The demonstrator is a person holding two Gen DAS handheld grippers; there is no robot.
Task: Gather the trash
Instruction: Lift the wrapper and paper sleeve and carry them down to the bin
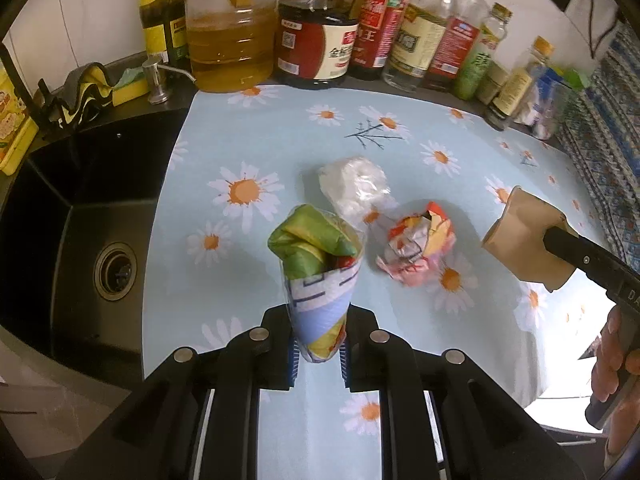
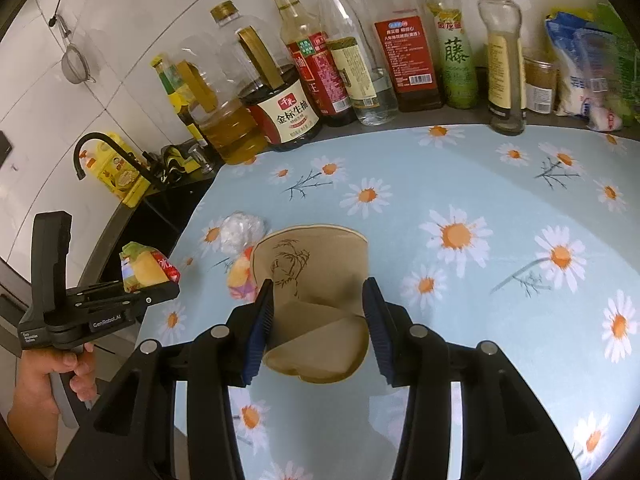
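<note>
My left gripper is shut on a crumpled green, blue and yellow snack wrapper, held above the daisy-print tablecloth. My right gripper is shut on a squashed brown paper cup, held above the cloth; the cup also shows in the left wrist view. A crumpled clear plastic wad and a crumpled red and white wrapper lie on the cloth between the two grippers. In the right wrist view the left gripper holds its wrapper at the left.
A black sink with a drain lies left of the cloth. Several oil and sauce bottles line the back wall. Sponges and a soap pump sit behind the sink. A patterned cloth hangs at the right.
</note>
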